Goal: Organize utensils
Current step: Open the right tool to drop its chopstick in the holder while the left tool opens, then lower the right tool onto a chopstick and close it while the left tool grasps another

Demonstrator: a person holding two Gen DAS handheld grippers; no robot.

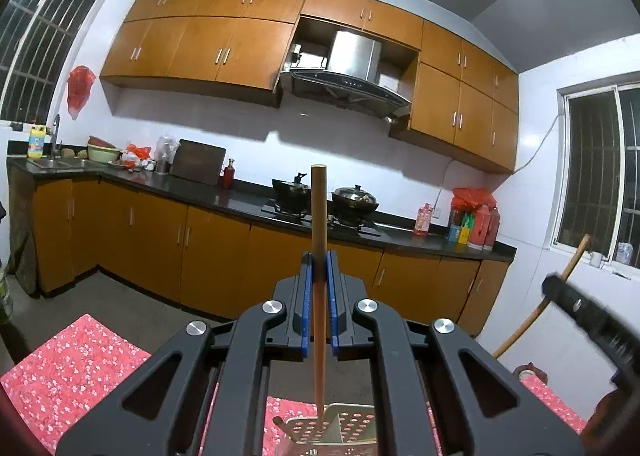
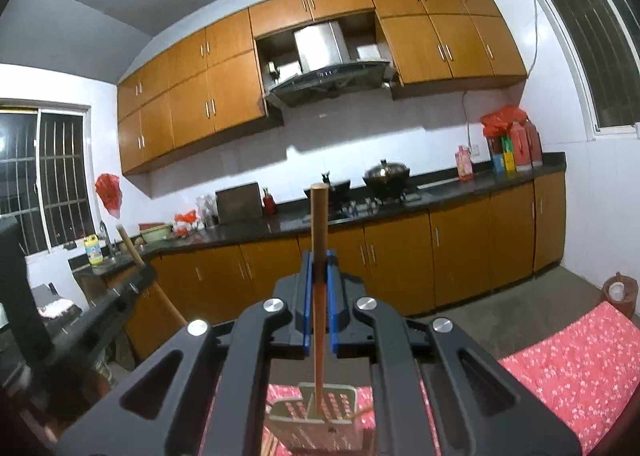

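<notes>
Red floral-patterned cloth surface (image 1: 72,368) spans the lower field of both wrist views, with the orange-cabinet kitchen behind. Perforated pale metal utensil holder (image 1: 336,426) stands on the cloth, directly below both grippers; a divider wall shows inside it. Left gripper (image 1: 319,268), black frame with blue pads, is raised above the holder and levelled at the far counter, clenched on a long brown wooden chopstick (image 1: 319,215). That stick stands near vertical, blunt end up, tapered tip down at the holder's rim. Right gripper (image 2: 319,268) holds the same pose beside it, clamped on a second brown wooden chopstick (image 2: 319,223), tip lowered into the holder's opening. Whether either tip touches the holder cannot be told. Each gripper appears tilted at the other view's edge.
</notes>
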